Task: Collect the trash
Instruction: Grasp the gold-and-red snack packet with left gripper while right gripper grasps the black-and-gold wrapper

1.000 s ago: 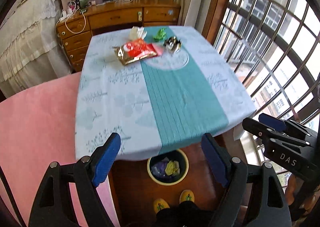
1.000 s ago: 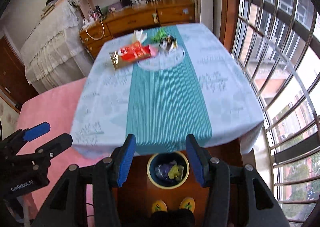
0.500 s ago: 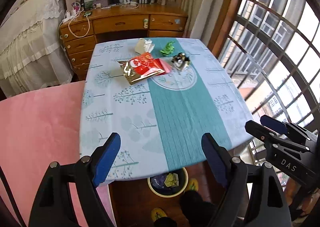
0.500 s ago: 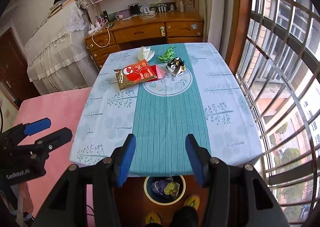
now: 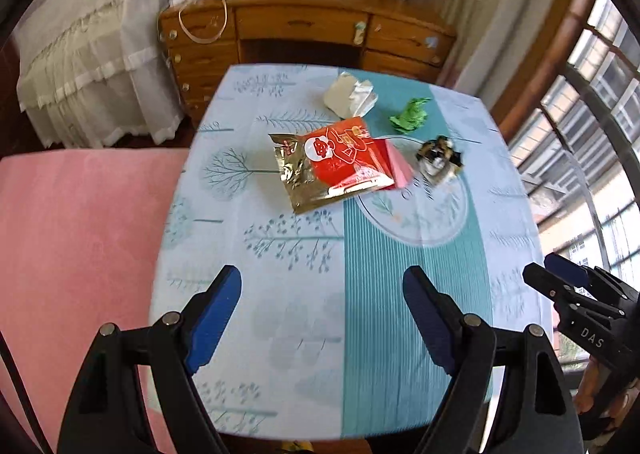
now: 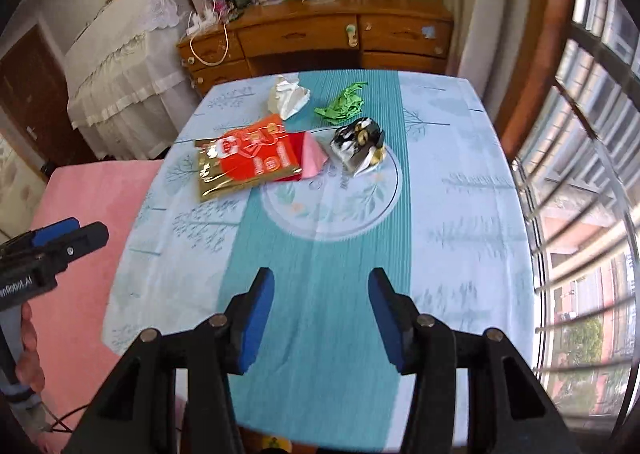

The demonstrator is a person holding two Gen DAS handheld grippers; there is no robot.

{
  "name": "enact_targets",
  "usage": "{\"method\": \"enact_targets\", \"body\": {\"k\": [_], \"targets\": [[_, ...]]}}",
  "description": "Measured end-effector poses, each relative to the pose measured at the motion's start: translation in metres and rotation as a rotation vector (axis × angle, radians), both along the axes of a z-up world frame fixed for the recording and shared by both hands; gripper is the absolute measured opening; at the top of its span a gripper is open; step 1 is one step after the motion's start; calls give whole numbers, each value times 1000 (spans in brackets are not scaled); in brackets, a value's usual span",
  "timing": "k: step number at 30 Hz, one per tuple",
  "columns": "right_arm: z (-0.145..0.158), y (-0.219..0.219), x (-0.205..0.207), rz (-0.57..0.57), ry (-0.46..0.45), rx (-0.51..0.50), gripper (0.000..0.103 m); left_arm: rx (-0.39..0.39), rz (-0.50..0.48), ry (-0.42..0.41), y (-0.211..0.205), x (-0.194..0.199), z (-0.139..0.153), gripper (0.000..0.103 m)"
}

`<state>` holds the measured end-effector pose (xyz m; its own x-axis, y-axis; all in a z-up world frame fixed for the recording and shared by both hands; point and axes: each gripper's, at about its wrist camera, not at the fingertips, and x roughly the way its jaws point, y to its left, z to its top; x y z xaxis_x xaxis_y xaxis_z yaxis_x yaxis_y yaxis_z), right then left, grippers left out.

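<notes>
Several pieces of trash lie at the far end of the table: a red and gold snack bag, a pink paper under its edge, a crumpled white wrapper, a crumpled green wrapper and a black and silver crumpled wrapper. My left gripper is open and empty above the table's near half. My right gripper is open and empty, also over the near half. Both are well short of the trash.
The table has a light blue cloth with a teal stripe. A pink bed lies to the left, a wooden desk behind, a barred window to the right. A yellow bin rim peeks below the table edge.
Both grippers have moved forward and over the table toward the trash. The bin under the near edge has almost dropped out of view. Both stay open.
</notes>
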<state>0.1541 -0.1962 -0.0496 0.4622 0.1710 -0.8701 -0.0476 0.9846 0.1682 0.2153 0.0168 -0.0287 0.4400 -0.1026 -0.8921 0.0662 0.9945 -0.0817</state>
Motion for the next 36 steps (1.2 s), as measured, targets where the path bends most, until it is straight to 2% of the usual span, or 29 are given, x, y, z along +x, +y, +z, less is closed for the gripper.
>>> {"method": "enact_targets", "body": {"k": [5,8,13,18,23,28,33,36], "targets": [[-31,-38,69,53,64,59,49,-93,68,130,-9,69,-40,81],[-56,-59,114,72,106,78,49,-106,145,168,-4,101,-67,81],[-88,-71,173,101,160,134,49,-187,255,241,17,133,-104,81],[-103,-75,218,91,182,253,49,-278,347,250,35,151,-126,81],[-120,-69,245,62,239,264,50,-301,343,250,36,164,-141,81],[-138,-51,257,104,280,267,54,-323,319,282,32,175,-155,81],[-144,-40,260,118,287,295,54,-355,328,301,28,182,-169,81],[-145,-34,260,136,278,290,53,-349,315,292,24,183,-169,81]]}}
